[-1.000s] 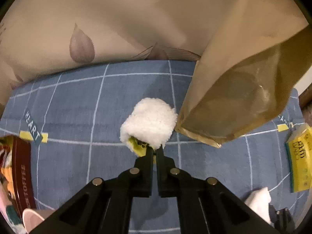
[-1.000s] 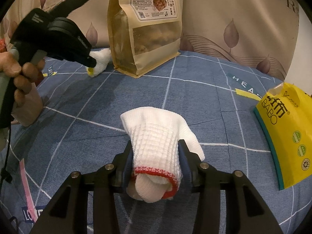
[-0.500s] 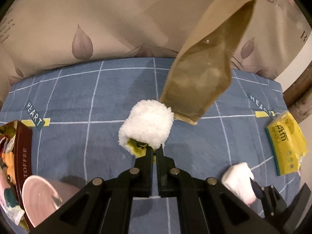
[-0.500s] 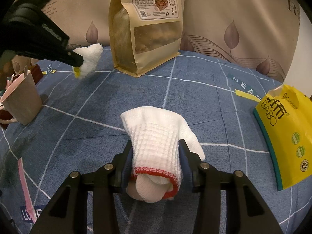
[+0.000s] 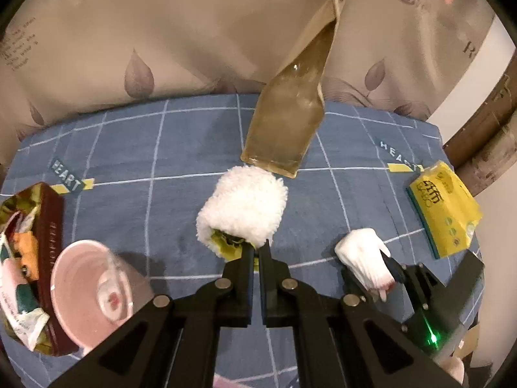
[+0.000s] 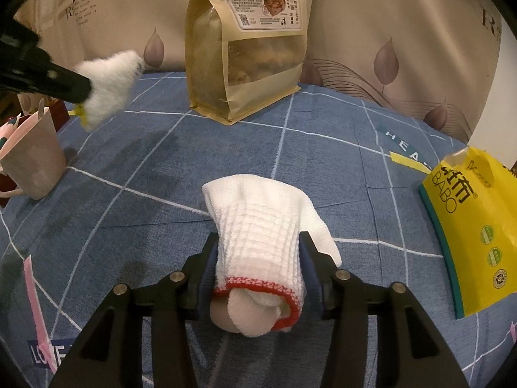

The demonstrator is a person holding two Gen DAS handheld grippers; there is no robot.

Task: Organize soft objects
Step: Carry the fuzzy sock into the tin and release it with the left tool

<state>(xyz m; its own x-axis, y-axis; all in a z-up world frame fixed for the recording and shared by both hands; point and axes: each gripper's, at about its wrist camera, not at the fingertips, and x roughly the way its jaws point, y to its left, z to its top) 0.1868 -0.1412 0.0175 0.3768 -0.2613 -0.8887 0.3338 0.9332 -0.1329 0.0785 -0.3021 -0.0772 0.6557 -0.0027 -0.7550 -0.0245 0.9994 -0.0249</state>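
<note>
My left gripper is shut on the yellow edge of a fluffy white rolled cloth and holds it above the blue checked tablecloth. The same cloth shows at the left of the right wrist view, hanging in the air. My right gripper is shut on a rolled white waffle cloth with a red hem, low over the tablecloth. That cloth and my right gripper also show at the lower right of the left wrist view.
A tall kraft snack pouch stands at the back, centre. A yellow tissue pack lies at the right. A pink cup and a dark red toffee box stand at the left. A leaf-patterned curtain backs the table.
My left gripper has lifted and pulled back with the fluffy cloth, away from the pouch; the cup and my right gripper came into its view. My right gripper has held still.
</note>
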